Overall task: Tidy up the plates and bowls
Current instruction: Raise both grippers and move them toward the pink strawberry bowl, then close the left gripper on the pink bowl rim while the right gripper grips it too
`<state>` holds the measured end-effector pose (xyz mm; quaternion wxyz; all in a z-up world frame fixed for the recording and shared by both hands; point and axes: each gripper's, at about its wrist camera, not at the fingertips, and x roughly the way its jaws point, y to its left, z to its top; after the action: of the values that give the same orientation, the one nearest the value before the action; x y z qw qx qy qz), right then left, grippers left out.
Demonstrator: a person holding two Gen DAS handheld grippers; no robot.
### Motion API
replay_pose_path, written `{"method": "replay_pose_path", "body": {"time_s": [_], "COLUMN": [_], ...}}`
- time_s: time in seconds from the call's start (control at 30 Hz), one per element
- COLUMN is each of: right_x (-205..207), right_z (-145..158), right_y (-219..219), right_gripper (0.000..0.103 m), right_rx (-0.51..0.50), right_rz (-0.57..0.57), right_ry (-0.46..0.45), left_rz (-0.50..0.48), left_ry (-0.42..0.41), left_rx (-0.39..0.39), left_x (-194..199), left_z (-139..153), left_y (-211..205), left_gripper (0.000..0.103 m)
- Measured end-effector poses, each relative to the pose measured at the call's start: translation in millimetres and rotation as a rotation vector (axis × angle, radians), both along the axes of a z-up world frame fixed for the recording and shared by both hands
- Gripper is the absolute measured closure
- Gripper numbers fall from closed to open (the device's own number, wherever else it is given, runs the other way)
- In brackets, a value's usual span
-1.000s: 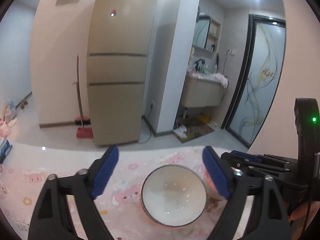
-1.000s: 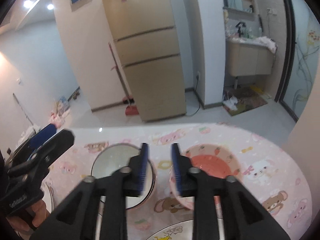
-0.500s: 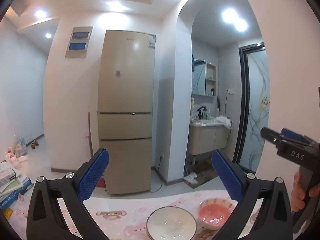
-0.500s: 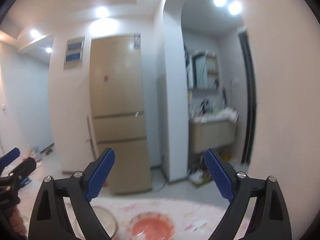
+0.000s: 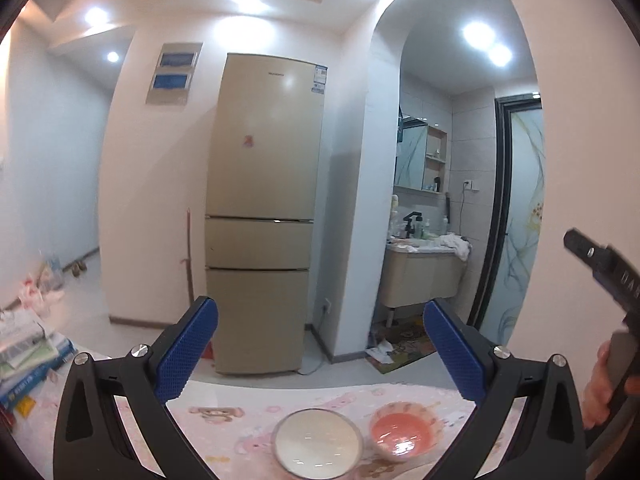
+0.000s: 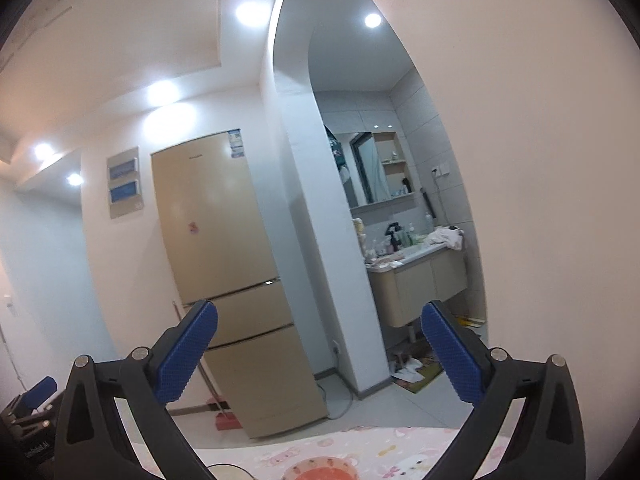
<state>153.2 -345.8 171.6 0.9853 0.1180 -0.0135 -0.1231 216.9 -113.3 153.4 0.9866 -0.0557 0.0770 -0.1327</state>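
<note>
Pink tablecloth (image 5: pixel 224 432): white bowl (image 5: pixel 318 446), pink bowl (image 5: pixel 402 436) side by side, grouped. Left gripper (image 5: pixel 320 344), right gripper (image 6: pixel 319 346) spread wide, empty, raised clear.

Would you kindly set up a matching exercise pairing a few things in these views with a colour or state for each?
Things:
1. bowl nearer the left hand-held gripper
2. bowl to its right
3. refrigerator
4. left hand-held gripper

Descriptions:
A. beige, doors closed
B. pink inside
C. open, nothing between its pads
D. white inside

Pairs: 1-D, 2-B, 3-A, 4-C
</note>
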Motion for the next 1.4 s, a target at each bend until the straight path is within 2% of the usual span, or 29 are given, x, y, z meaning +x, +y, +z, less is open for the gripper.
{"method": "replay_pose_path", "body": {"time_s": [0.07,0.13,0.2,0.23,0.33,0.47,0.53,0.6,0.63,0.67,0.73,0.77,0.87,1.0,1.07,1.1,1.17,1.23,1.27,1.33,1.4], "right_x": [1.9,-7.0,-21.4,-26.7,-32.0,-19.9,-9.3,1.9,13.6,30.0,55.1,65.7,89.8,113.1,124.0,126.3,129.2,128.1,131.8,133.3,139.0], "right_z": [15.4,20.3,18.4,15.6,9.5,-1.5,-9.7,-26.4,-35.1,-44.4,-60.0,-68.6,-93.2,-125.6,-139.8,-144.1,-155.3,-169.6,-178.8,-198.2,-208.4], "right_y": [2.7,8.0,9.2,8.8,2.8,-12.5,-20.6,-30.6,-35.9,-39.7,-39.5,-35.9,-30.5,-39.8,-45.8,-47.8,-65.8,-81.8,-88.5,-92.2,-92.8], "right_gripper": [0.0,0.0,0.0,0.0,0.0,0.0,0.0,0.0,0.0,0.0,0.0,0.0,0.0,0.006,0.009,0.01,0.01,0.011,0.015,0.021,0.024], "right_rx": [-0.067,-0.155,-0.2,-0.21,-0.206,-0.203,-0.155,-0.024,0.04,0.083,0.078,0.044,-0.014,0.084,0.131,0.148,0.25,0.377,0.434,0.518,0.559], "right_rz": [0.001,-0.015,-0.125,-0.185,-0.258,-0.187,-0.176,-0.131,-0.086,-0.039,-0.022,-0.05,-0.09,0.004,0.043,0.049,0.007,0.008,0.036,0.12,0.164], "right_ry": [0.099,0.131,0.129,0.132,0.165,0.21,0.234,0.221,0.243,0.305,0.417,0.47,0.598,0.698,0.746,0.753,0.738,0.712,0.725,0.756,0.779], "left_rz": [-0.038,-0.047,-0.03,-0.04,-0.107,-0.103,-0.101,-0.105,-0.078,-0.056,-0.097,-0.115,-0.114,-0.202,-0.19,-0.172,-0.145,-0.11,-0.107,-0.132,-0.14], "left_ry": [0.023,0.04,0.083,0.095,0.13,0.157,0.183,0.236,0.288,0.33,0.4,0.435,0.478,0.529,0.557,0.569,0.615,0.675,0.694,0.73,0.753], "left_rx": [-0.005,0.023,0.041,0.017,-0.049,-0.031,0.0,0.027,0.026,-0.003,-0.073,-0.083,-0.058,-0.057,-0.03,-0.017,0.008,0.021,0.026,0.035,0.038], "left_x": [2.6,3.3,5.2,6.3,12.9,28.9,38.3,53.5,66.3,74.6,90.1,97.2,107.4,117.9,122.4,124.5,130.1,140.1,144.3,146.5,149.2], "left_z": [17.7,34.8,43.0,43.7,34.4,1.5,-19.7,-42.3,-51.8,-60.7,-75.3,-82.0,-96.7,-112.5,-119.3,-123.1,-133.3,-146.3,-152.7,-165.3,-172.5], "left_y": [-14.7,-34.5,-51.9,-57.6,-69.7,-86.3,-93.2,-95.9,-94.2,-90.7,-82.7,-81.1,-83.3,-95.2,-101.6,-103.6,-106.9,-110.5,-110.6,-111.0,-113.0], "left_gripper": [0.0,0.0,0.0,0.0,0.0,0.0,0.0,0.0,0.001,0.001,0.001,0.001,0.001,0.004,0.007,0.01,0.016,0.029,0.033,0.048,0.059]}}
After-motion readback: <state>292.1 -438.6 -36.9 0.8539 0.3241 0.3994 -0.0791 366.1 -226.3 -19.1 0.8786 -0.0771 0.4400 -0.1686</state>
